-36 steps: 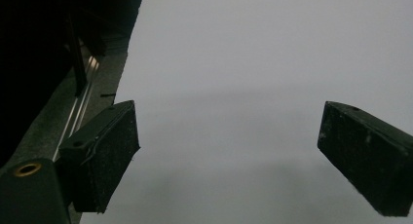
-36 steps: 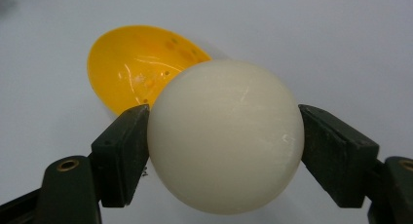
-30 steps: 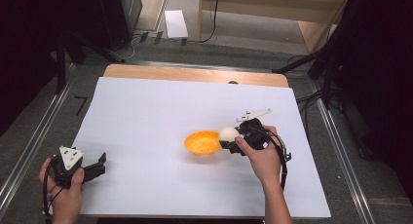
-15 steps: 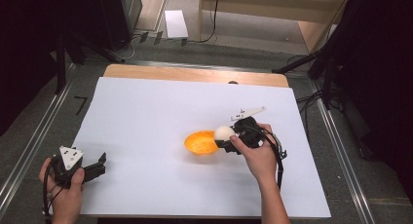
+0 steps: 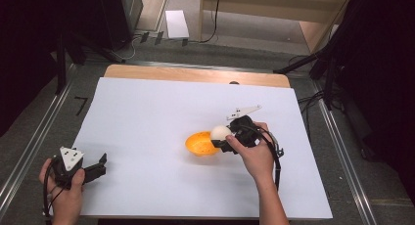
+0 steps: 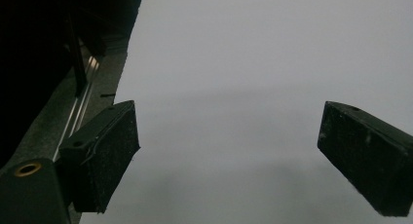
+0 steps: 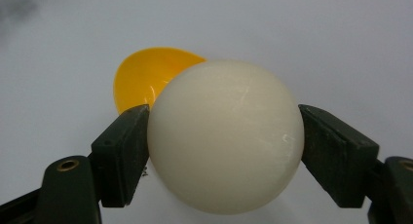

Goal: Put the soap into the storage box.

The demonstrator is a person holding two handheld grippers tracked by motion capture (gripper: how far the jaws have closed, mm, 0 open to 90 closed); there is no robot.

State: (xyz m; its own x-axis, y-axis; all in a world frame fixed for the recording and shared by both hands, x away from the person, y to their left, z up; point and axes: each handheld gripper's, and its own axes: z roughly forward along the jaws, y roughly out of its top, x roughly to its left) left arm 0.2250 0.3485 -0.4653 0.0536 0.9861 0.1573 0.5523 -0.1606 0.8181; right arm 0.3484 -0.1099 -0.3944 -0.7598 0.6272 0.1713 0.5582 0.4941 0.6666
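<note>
A white ball (image 7: pixel 225 136) sits clamped between the two black pads of my right gripper (image 7: pixel 225 151), which is shut on it. In the high view the ball (image 5: pixel 220 133) hangs at the right rim of a small orange bowl (image 5: pixel 200 144) near the middle of the white sheet, with my right gripper (image 5: pixel 224 137) pointing left toward the bowl. The orange bowl (image 7: pixel 146 78) lies just beyond the ball in the right gripper view. My left gripper (image 5: pixel 100 167) rests at the sheet's front left corner, and its jaws stand wide apart over bare paper (image 6: pixel 229 151).
A white sheet (image 5: pixel 147 112) covers the wooden table (image 5: pixel 195 74). Metal rails (image 5: pixel 29 146) run along both sides of the table. Dark stands and cables (image 5: pixel 313 98) lie on the floor to the right and behind.
The right gripper with the ball has crept slightly up and left, closer over the bowl's rim. The left gripper has stayed still.
</note>
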